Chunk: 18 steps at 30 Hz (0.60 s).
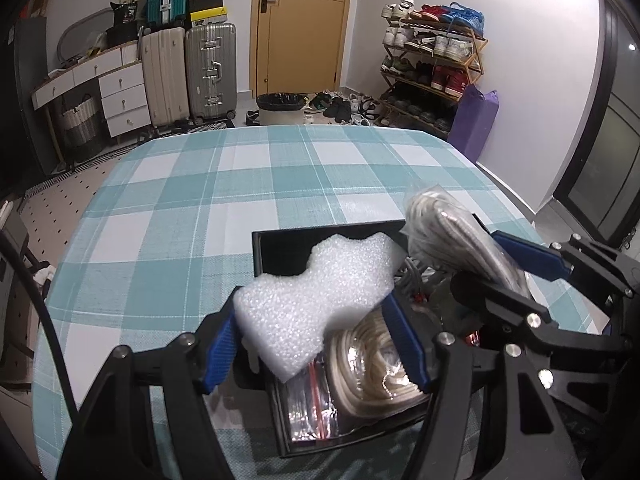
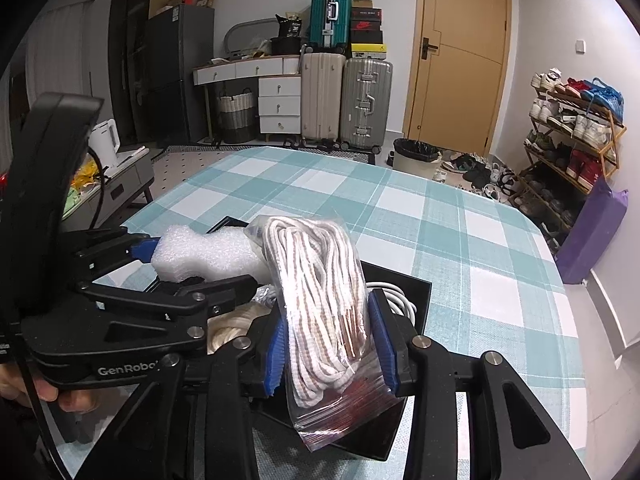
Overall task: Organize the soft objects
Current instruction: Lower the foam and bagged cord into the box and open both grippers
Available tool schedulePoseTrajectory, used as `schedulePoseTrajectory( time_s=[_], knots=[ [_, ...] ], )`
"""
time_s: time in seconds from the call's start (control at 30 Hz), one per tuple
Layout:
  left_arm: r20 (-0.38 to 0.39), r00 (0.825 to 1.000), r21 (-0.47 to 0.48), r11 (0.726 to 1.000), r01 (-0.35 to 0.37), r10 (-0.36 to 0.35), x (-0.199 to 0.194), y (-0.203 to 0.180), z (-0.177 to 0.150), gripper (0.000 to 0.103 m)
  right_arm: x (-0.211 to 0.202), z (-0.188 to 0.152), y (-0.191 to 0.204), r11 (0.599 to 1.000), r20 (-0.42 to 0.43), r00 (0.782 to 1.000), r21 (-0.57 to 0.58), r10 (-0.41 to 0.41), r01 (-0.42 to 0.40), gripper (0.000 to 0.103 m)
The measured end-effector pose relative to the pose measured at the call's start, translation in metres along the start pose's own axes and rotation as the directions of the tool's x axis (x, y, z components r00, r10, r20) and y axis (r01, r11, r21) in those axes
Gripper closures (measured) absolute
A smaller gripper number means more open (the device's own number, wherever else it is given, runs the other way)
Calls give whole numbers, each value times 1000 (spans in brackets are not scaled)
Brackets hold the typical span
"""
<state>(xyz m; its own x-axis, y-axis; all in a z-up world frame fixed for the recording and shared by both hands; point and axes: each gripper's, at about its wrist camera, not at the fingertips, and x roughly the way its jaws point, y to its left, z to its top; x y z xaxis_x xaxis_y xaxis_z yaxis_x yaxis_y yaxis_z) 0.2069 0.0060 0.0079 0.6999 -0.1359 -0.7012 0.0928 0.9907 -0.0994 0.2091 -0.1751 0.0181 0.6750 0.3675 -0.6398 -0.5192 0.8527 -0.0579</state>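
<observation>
Left tool (image 1: 316, 332): its blue pads pinch a piece of white foam (image 1: 316, 296), which hangs above the near-left part of the black box (image 1: 276, 248).
Right tool (image 2: 332, 344): the bagged striped cord (image 2: 320, 300) stands between its pads; whether both pads press it I cannot tell, the right pad seems to touch only the plastic.
Black box: sits on the checked bench (image 1: 200, 200), near-right of its middle, already holding a bag of pale cord (image 1: 372, 364), a flat zip bag (image 1: 312, 400) and white cable at the far side.
Risk, cord bag: if the grip is as slack as it looks, the slippery plastic could slide out, and the top-heavy bundle could tip over the box's rim onto the bench.
Risk, foam: it is light and springy, so dropped onto the heaped bags it may bounce or perch on top instead of settling.
Risk, crowding: both tools hang close together over one small box, so they could knock each other.
Risk, box: a push on its wall might shove it across the smooth cloth.
</observation>
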Motion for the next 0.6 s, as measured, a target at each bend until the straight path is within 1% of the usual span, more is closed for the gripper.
schedulePoseTrajectory(
  time_s=[0.07,0.13,0.17,0.2,0.23,0.27,0.3,0.33,0.4,0.47,0.5,0.6],
  knots=[
    [-1,1000,3,1000,-1,1,-1,-1,-1,36,-3,-2,-1,1000,8,1000,-8,13,-13,54],
    [4,1000,7,1000,2,-2,-4,-1,-1,34,-9,-5,-1,1000,28,999,-20,16,-16,42],
    [4,1000,9,1000,1,-1,-5,-1,-1,34,-12,-6,-1,1000,37,999,-24,13,-12,39],
    [5,1000,13,1000,-1,1,-7,-2,-2,31,-16,-7,0,1000,50,999,-26,8,-6,32],
    [7,1000,17,1000,-3,3,-9,-1,-2,25,-21,-9,-1,1000,65,998,-25,-1,2,26],
    [11,1000,19,1000,-1,1,-12,-1,-3,22,-23,-9,-3,1000,70,998,-23,-4,6,24],
    [21,1000,23,1000,-8,8,-16,-1,-4,16,-26,-10,-4,1000,74,997,-18,-6,8,18],
    [28,999,25,1000,-16,15,-19,0,-5,11,-31,-11,-7,1000,82,997,-10,-4,5,15],
    [45,999,32,999,-28,26,-27,1,-7,7,-36,-13,-9,1000,89,996,-2,-8,8,11],
    [61,998,34,999,-24,22,-34,3,-8,5,-43,-16,-13,1000,98,995,6,-7,7,6],
    [72,997,37,999,-23,20,-38,3,-9,5,-46,-17,-13,1000,101,995,10,-6,5,2],
    [102,994,55,998,-31,25,-49,2,-14,0,-53,-22,-16,999,105,994,28,12,-15,1]
  ],
)
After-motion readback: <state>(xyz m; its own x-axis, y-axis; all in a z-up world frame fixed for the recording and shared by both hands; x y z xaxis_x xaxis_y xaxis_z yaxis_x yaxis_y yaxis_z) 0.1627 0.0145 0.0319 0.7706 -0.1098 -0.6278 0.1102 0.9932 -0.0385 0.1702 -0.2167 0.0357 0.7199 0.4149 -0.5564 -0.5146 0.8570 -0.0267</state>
